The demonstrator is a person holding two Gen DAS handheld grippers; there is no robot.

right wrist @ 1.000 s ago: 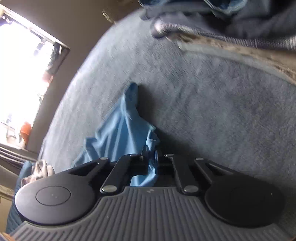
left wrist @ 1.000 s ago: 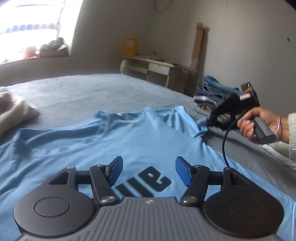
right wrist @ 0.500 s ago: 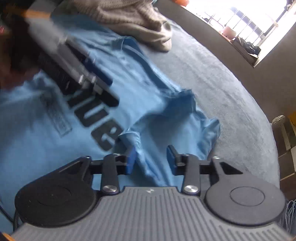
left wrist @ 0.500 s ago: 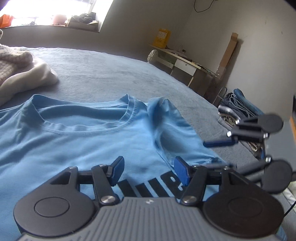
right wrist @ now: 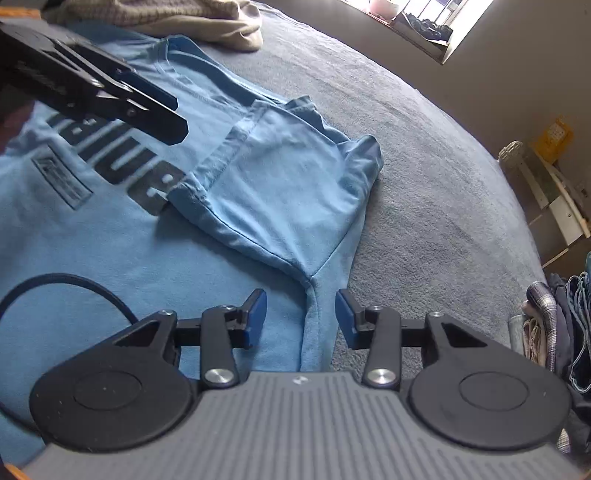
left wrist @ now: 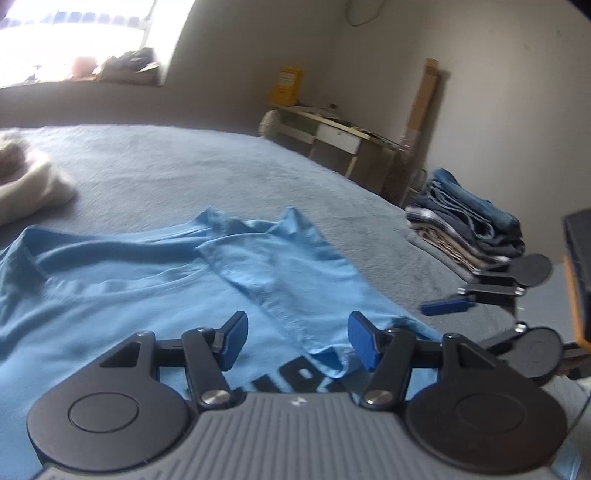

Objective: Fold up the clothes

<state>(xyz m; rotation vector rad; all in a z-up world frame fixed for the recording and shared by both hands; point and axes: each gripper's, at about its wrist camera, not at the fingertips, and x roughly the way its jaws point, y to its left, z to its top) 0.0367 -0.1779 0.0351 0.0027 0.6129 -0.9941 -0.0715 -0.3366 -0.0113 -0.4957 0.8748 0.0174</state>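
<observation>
Now I see the blue shirt (right wrist: 110, 229) lying flat on the bed (right wrist: 424, 177), near its right edge. Its sleeve (right wrist: 288, 177) is folded over onto the chest and covers part of the dark letters (right wrist: 122, 162). My right tongs (right wrist: 300, 317) hang over the shirt's side seam. Their jaws are closing a little, but the blue pads do not press the cloth, so they hold nothing. My left tongs (left wrist: 295, 341) are open over the chest of the shirt and hold nothing too. A cream sweater (right wrist: 207, 22) lies past the shirt's collar, toward the far side of the bed. A pile of folded clothes (left wrist: 465, 229) sits at the right edge of the bed.
</observation>
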